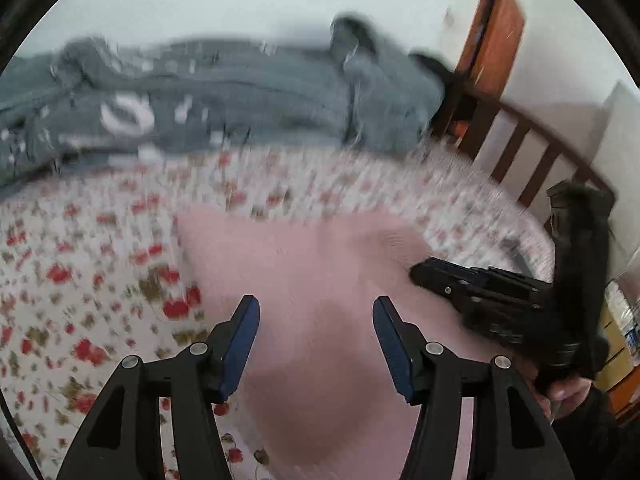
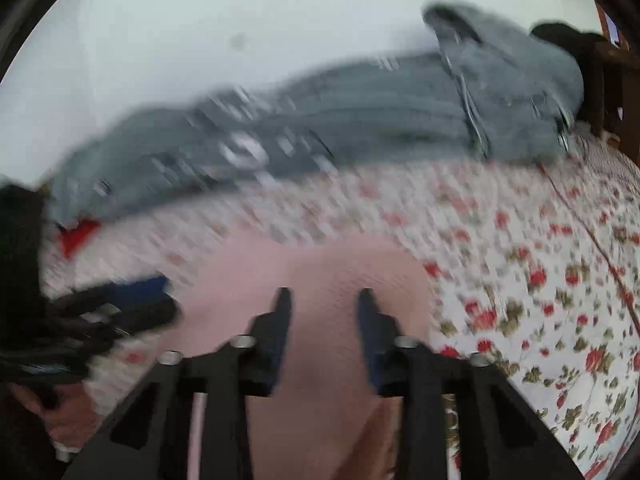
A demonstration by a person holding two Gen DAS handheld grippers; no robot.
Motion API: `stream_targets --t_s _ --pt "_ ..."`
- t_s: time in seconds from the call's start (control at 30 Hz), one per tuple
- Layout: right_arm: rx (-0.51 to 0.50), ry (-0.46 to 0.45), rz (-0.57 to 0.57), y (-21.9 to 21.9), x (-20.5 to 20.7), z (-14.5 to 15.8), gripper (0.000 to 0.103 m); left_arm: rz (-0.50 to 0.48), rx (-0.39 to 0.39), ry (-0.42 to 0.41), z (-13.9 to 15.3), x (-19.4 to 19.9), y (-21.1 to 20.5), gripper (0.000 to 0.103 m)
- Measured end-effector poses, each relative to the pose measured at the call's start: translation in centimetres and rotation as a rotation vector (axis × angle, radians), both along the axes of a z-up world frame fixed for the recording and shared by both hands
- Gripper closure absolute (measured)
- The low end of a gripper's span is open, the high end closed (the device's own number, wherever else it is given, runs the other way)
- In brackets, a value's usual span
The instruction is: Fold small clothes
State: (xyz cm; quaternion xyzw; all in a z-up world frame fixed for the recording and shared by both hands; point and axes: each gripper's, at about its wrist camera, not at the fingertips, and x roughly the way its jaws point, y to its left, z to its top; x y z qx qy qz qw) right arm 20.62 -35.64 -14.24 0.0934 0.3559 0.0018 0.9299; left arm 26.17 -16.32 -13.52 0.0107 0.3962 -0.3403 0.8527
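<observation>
While both grippers gape, ribbed pink cloth lies flat on floral sheet

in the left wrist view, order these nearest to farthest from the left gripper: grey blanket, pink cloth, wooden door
1. pink cloth: right under and ahead of the left gripper, whose jaws stand open.
2. grey blanket: heaped across the far side of the floral bedsheet.
3. wooden door: upper right, beyond the bed's wooden rail.
</observation>
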Motion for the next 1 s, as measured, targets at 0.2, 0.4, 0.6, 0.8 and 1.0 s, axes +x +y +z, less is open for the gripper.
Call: stream_targets --t_s 0.2,0.4,0.6,0.8,1.0 --pt "-0.03 0.072 -0.076 -2.0 0.3 -2.7 0.076 0.0 0.067 -0.027 -1.3 0.3 -1.6 0.046" --pt "0.009 0.042 -0.083 -2.7 0.0 -3.2 0.074 -0.005 0.067 -0.009 -1.3 1.0 -1.3 0.046" --pt "0.043 0.07 -0.082 -3.0 -0.2 -1.7 0.058 0.013 0.037 0.0 -0.1 1.0 0.4 0.043" --pt "0.098 0.062 -0.037 -2.9 -2.2 -0.1 0.039 0.035 -0.094 0.163 -1.3 1.9 5.1 0.03" --pt "0.309 0.098 0.013 -3.9 -2.6 -4.6 0.038 0.001 -0.216 0.33 -4.4 2.2 5.5 0.028"
